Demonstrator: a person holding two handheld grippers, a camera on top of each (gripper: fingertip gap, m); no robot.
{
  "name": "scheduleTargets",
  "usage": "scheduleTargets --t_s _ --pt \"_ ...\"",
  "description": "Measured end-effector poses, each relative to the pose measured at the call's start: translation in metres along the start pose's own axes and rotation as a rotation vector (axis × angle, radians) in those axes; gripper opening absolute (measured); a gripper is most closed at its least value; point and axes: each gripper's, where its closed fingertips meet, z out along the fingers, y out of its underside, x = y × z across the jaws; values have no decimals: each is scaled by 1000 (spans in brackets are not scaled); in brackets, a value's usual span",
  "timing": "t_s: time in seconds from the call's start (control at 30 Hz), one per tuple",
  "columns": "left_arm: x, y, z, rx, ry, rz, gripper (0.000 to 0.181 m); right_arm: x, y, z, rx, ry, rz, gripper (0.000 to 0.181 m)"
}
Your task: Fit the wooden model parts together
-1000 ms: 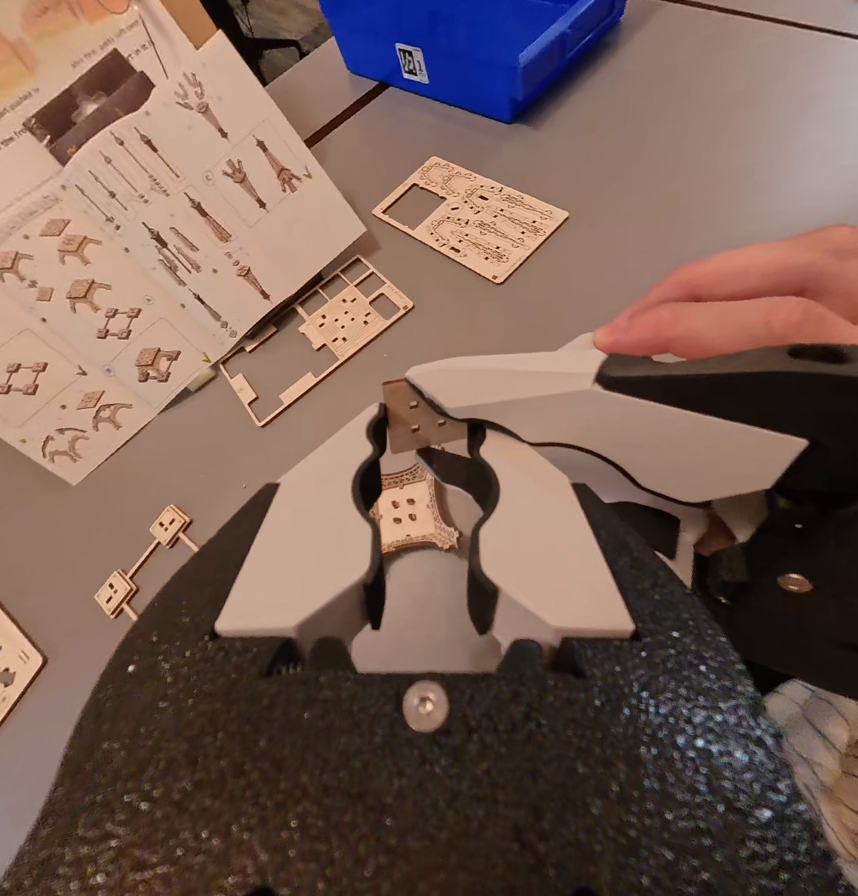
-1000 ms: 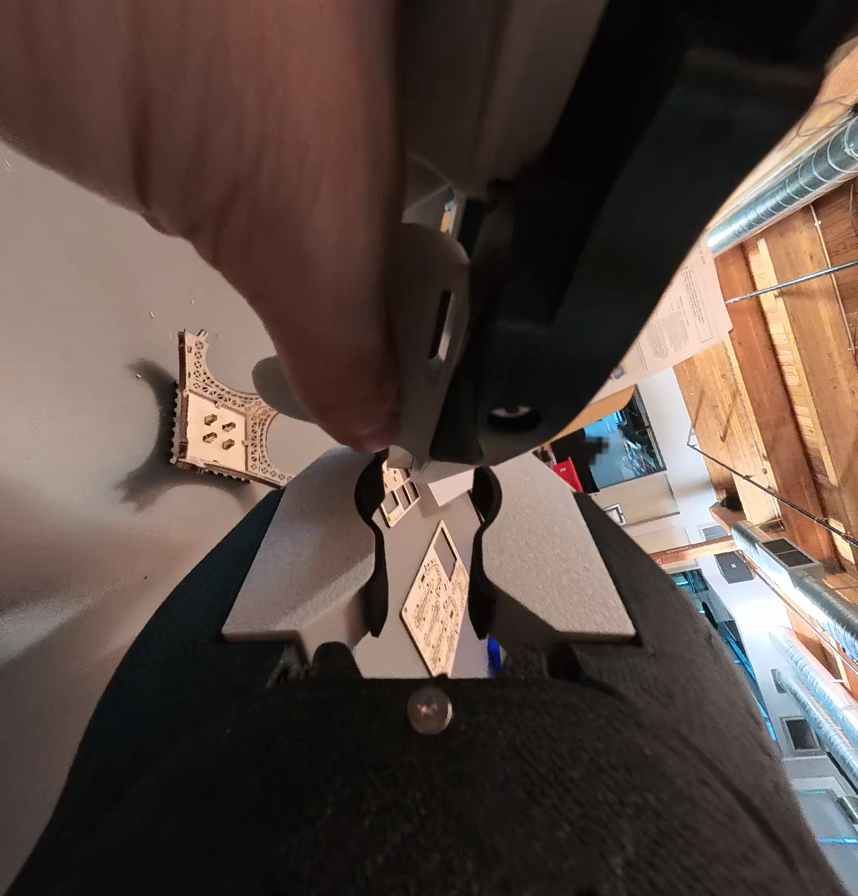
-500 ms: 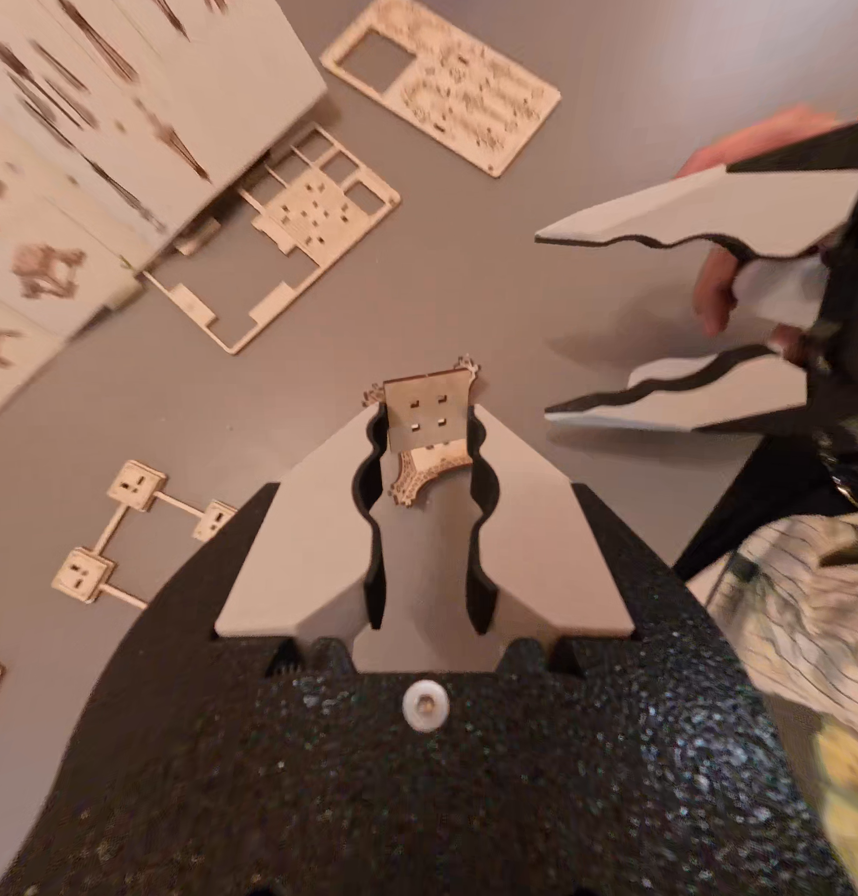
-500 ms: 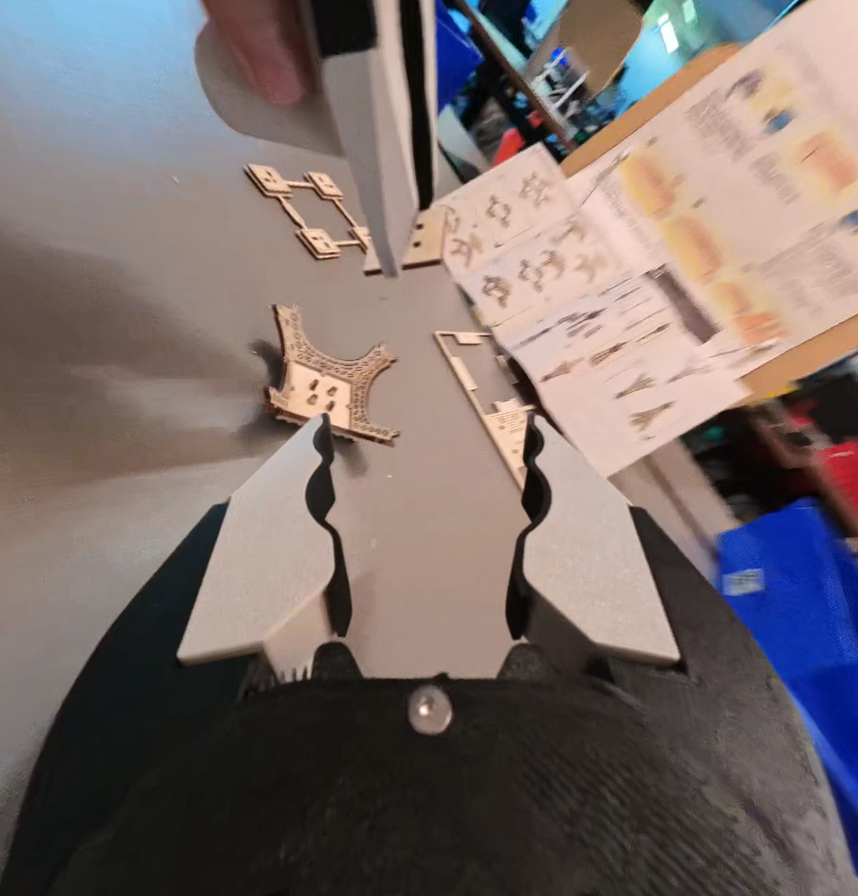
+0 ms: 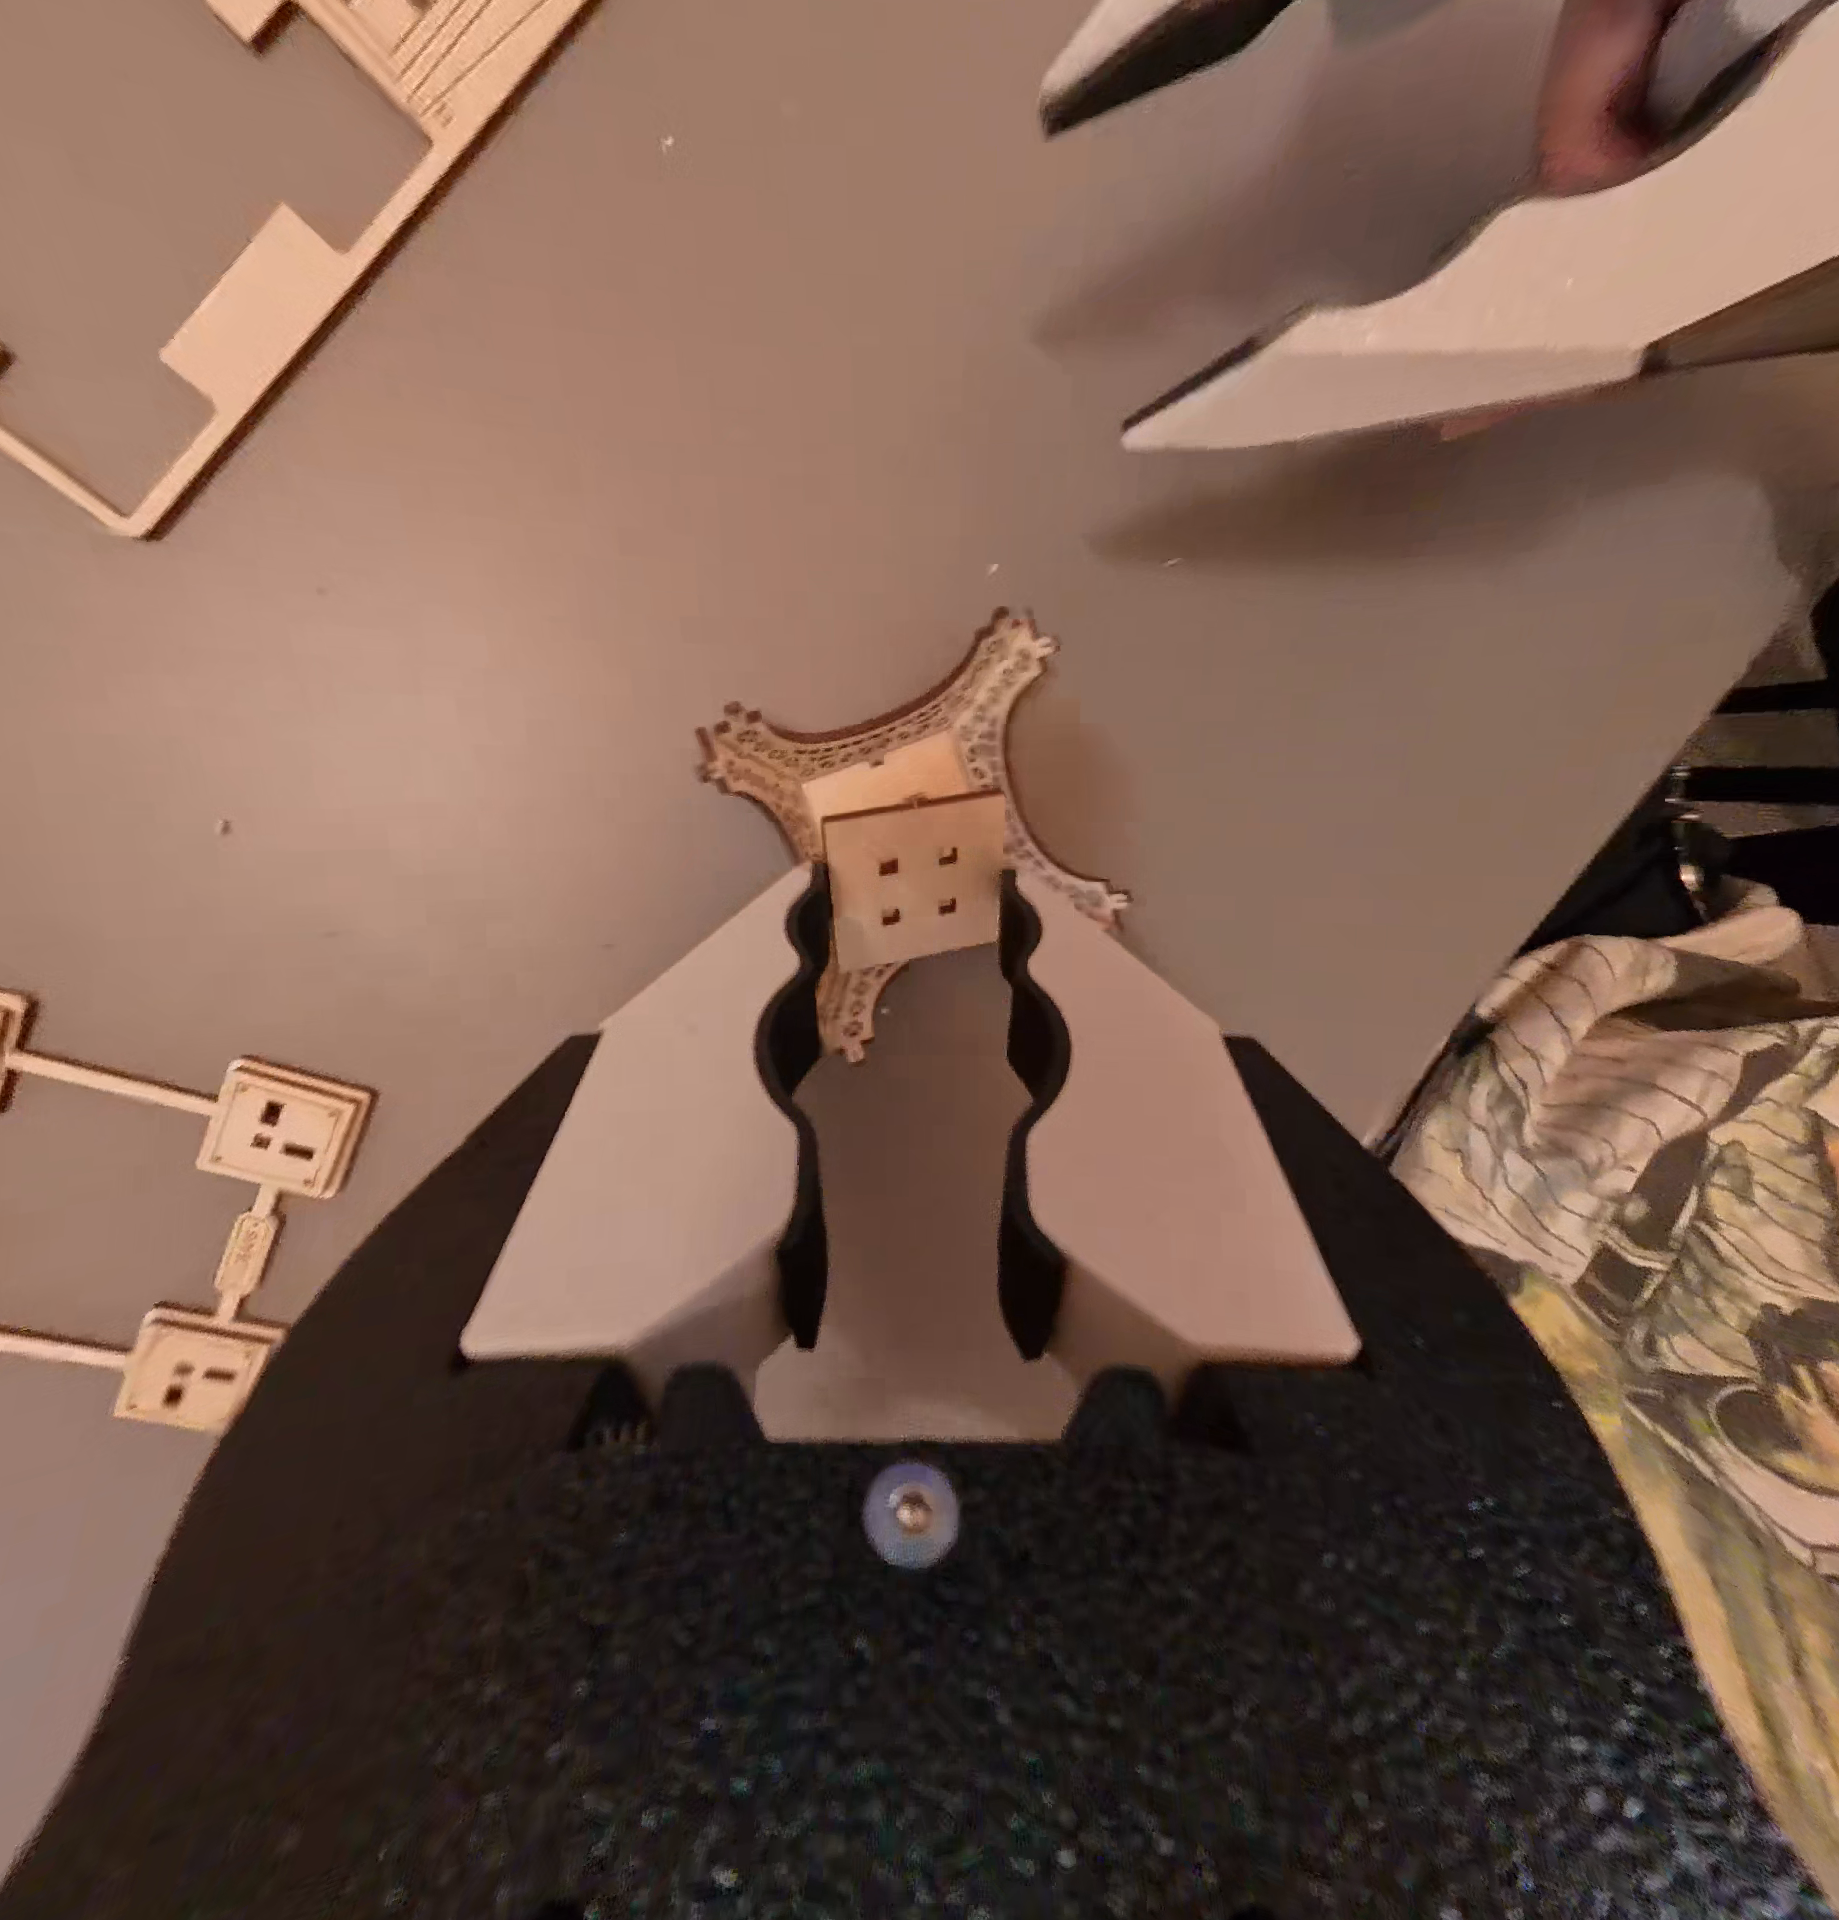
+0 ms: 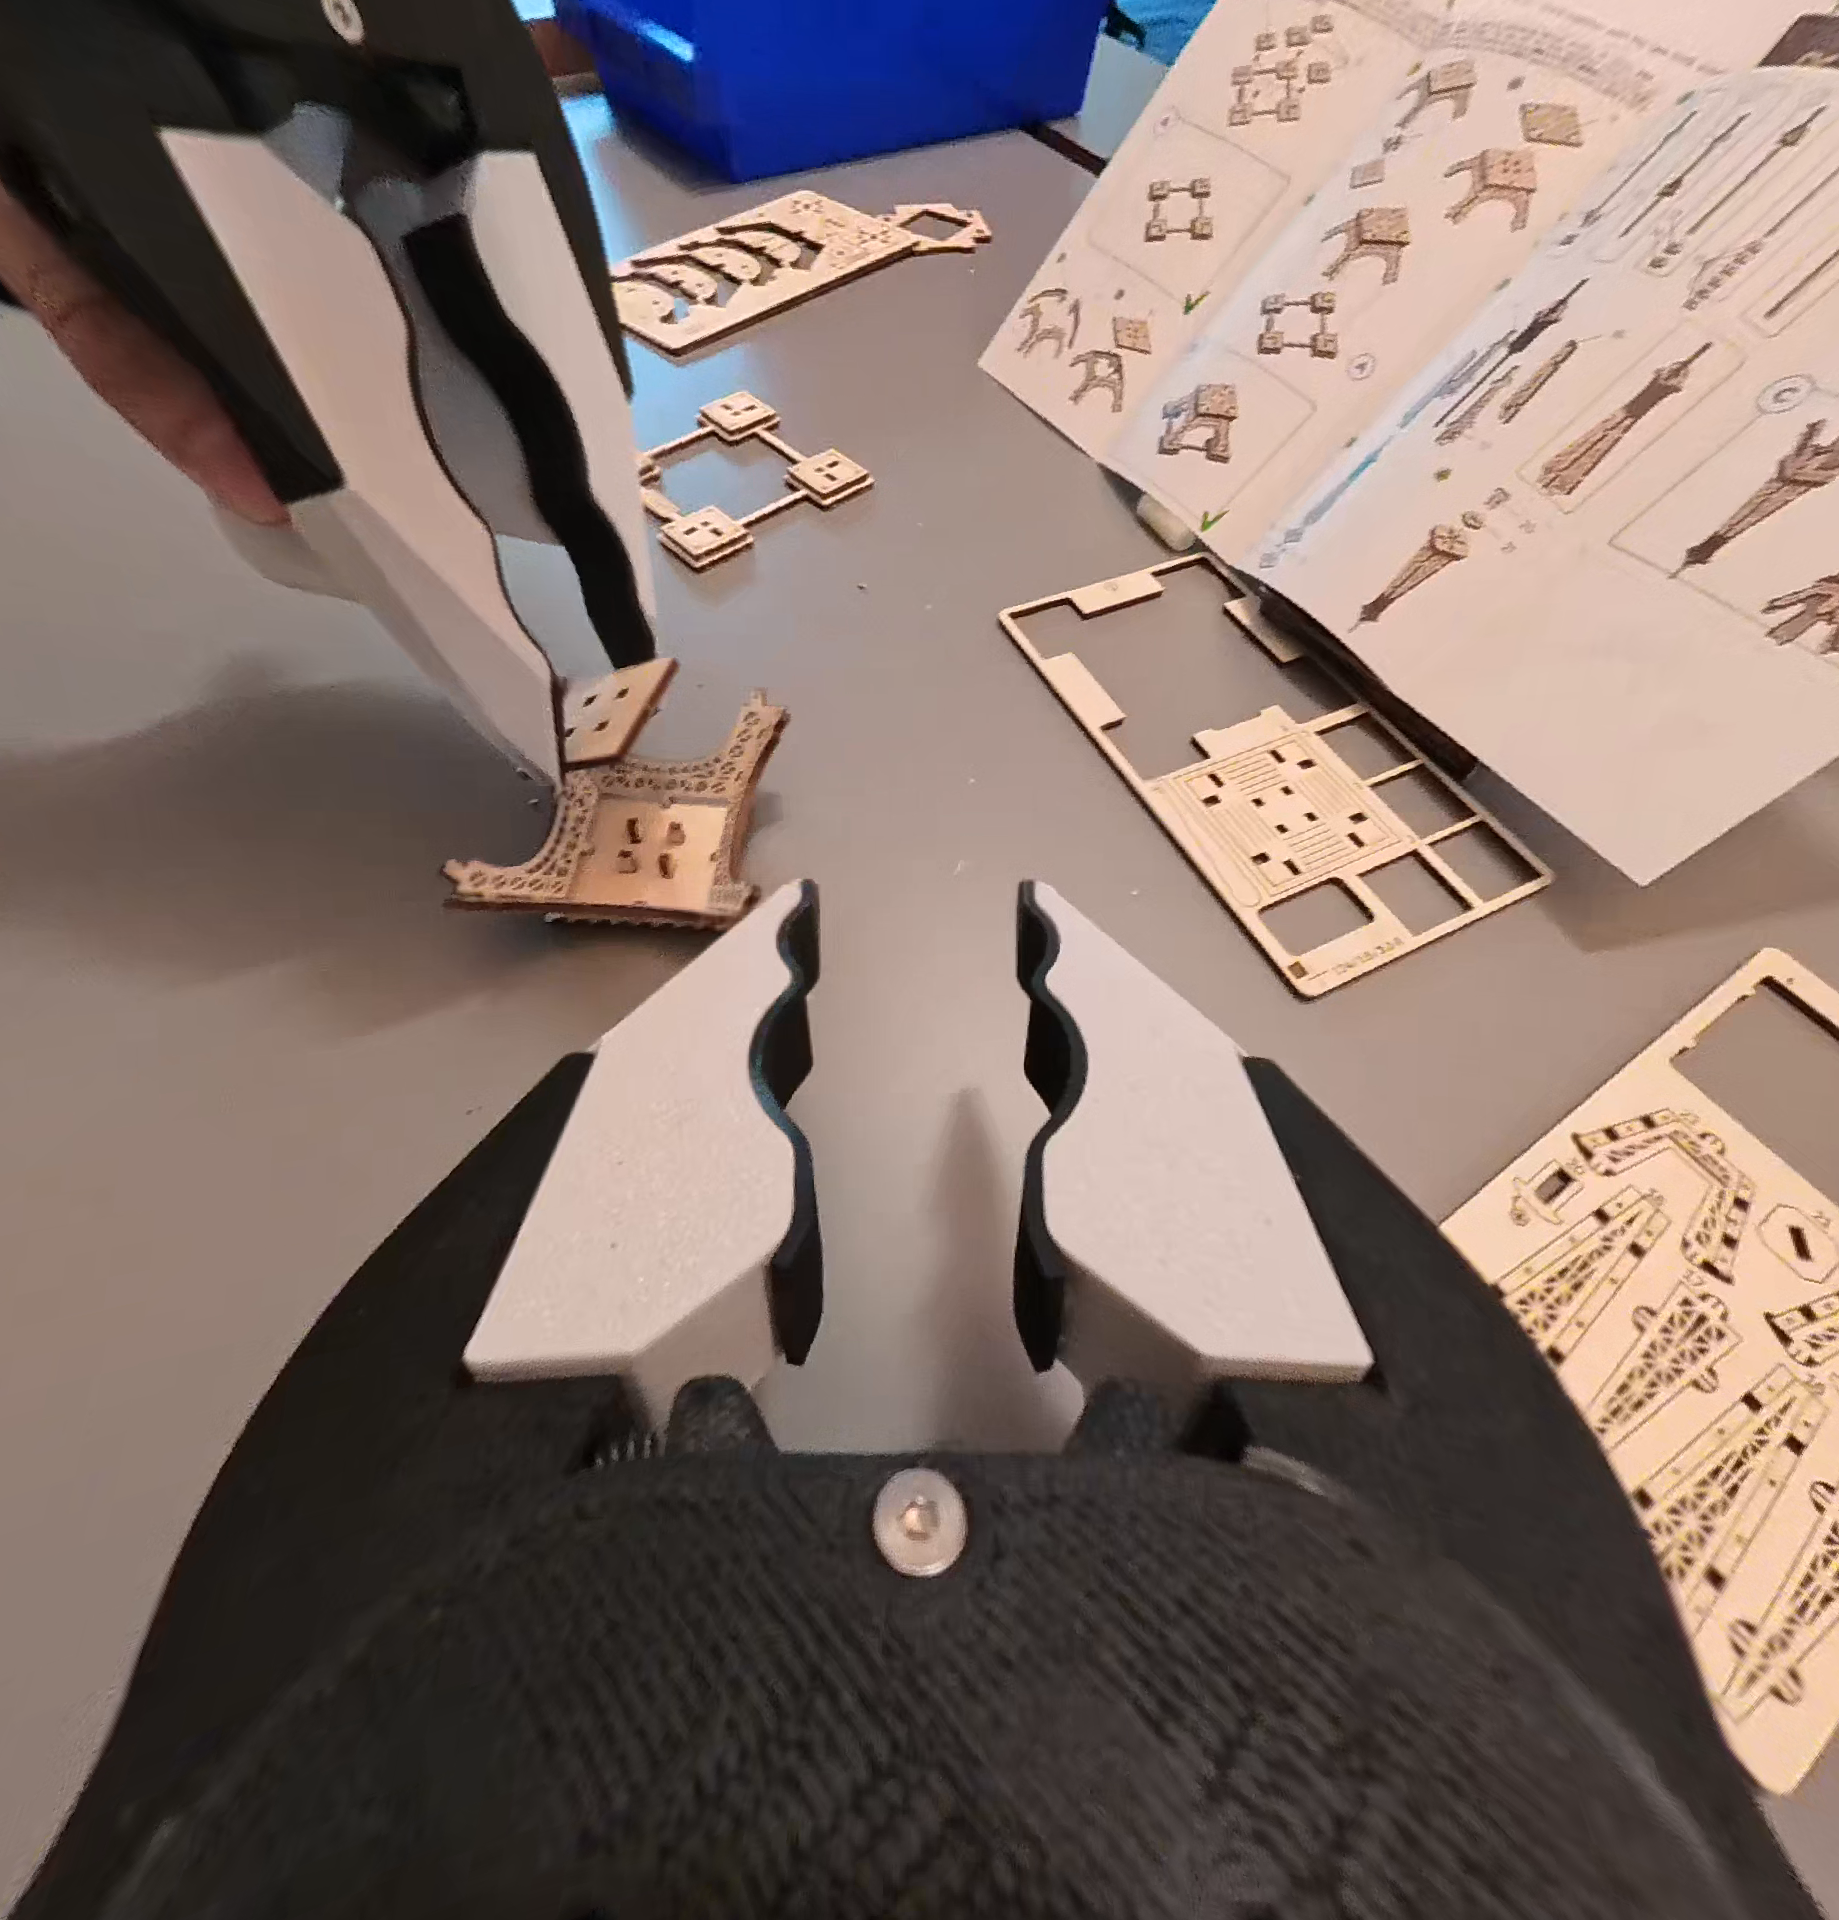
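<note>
**Q:** What is happening at this moment, and where are the parts?

**A:** On a grey table point(image 6: 894, 665), the left gripper point(image 5: 910, 894) pinches a small square wooden plate point(image 5: 913, 888) with four little slots by its side edges, right at the fingertips. The plate hangs tilted just above a lattice-patterned, four-legged wooden base piece point(image 6: 624, 831) lying flat on the table. In the right wrist view the base shows four small tabs standing up in its middle.

**Q:** How should the fitting be done well?

**A:** My judgement: level the plate so that it sits parallel to the base, line its four slots up over the four tabs, then press straight down. Tilting risks bending a tab or skidding the loose base, so the free gripper could steady a leg.

**Q:** And the other gripper?

**A:** The right gripper point(image 6: 915, 899) holds nothing. Its jaws stand moderately apart, near the base's closest leg but not touching it.

**Q:** What else is nearby?

**A:** A square frame with four corner pads point(image 6: 754, 483), punched-out wooden sheets point(image 6: 1279, 769), an open instruction booklet point(image 6: 1517, 343) and a blue bin point(image 6: 821, 73) farther back.
</note>
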Motion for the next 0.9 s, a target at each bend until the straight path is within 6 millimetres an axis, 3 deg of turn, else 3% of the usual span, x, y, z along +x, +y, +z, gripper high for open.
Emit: scheduleTargets --t_s 0.13,0.3,0.47,0.57,0.9 --pt "-11 0 4 -71 -40 -54 30 7 -8 2 47 9 34 35" --pt "-6 1 13 -144 -54 -84 30 15 -21 -6 170 16 95 30" --pt "1 4 24 -216 -77 -110 30 20 -16 -4 196 16 113 29" --pt "-8 6 23 -249 -149 -132 30 20 -16 -4 207 5 127 30" --pt "-7 7 22 -303 -151 -194 30 11 -20 -6 242 -70 189 29"
